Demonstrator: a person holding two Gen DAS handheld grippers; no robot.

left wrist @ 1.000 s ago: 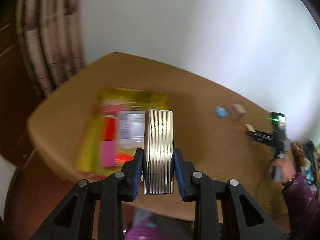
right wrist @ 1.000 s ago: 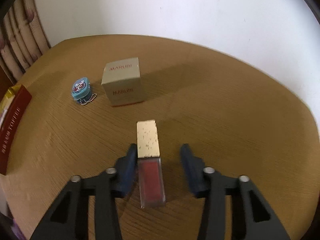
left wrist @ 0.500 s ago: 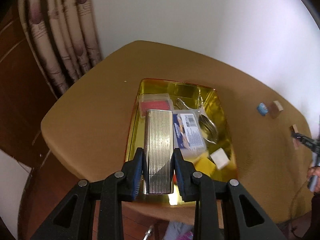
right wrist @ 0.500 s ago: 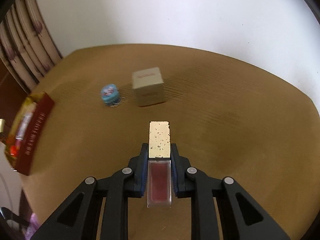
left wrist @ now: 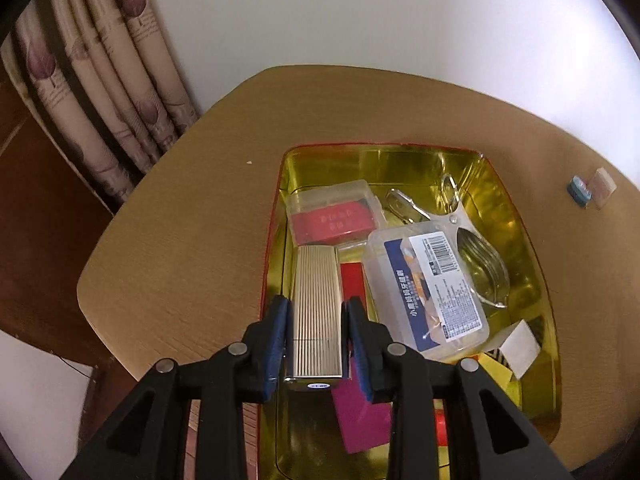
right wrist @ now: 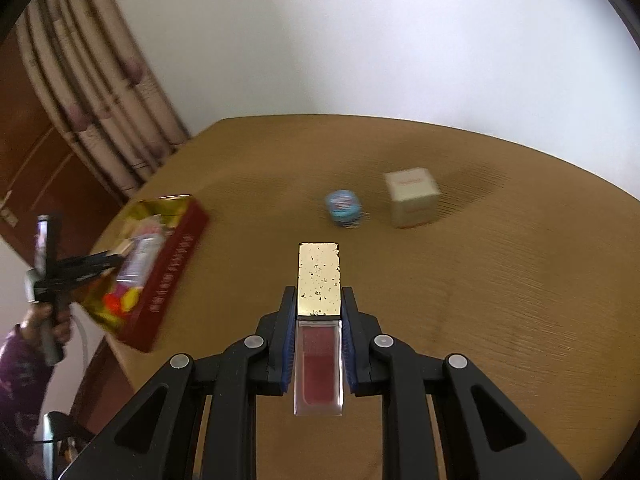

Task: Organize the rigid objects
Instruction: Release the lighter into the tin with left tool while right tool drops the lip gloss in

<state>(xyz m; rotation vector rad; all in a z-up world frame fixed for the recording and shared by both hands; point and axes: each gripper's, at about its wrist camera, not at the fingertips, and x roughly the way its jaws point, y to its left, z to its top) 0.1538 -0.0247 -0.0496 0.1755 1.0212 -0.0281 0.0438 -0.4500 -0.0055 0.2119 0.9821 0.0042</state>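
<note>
The left gripper point(left wrist: 316, 320) is clamping a ribbed silver rectangular case point(left wrist: 316, 300) over the gold-lined red tin box point(left wrist: 516, 216), while the right gripper point(right wrist: 319, 320) is gripping a gold-capped red lip-gloss bottle point(right wrist: 319, 364) above the brown wooden table point(right wrist: 500, 300)

Your brown wood-grain tabletop point(left wrist: 192, 264) stands against a plain white wall point(left wrist: 360, 16). To your left, cream pleated curtains point(left wrist: 100, 80) printed with purple leaves hang beside a dark reddish-brown wooden panel point(left wrist: 32, 208).
</note>
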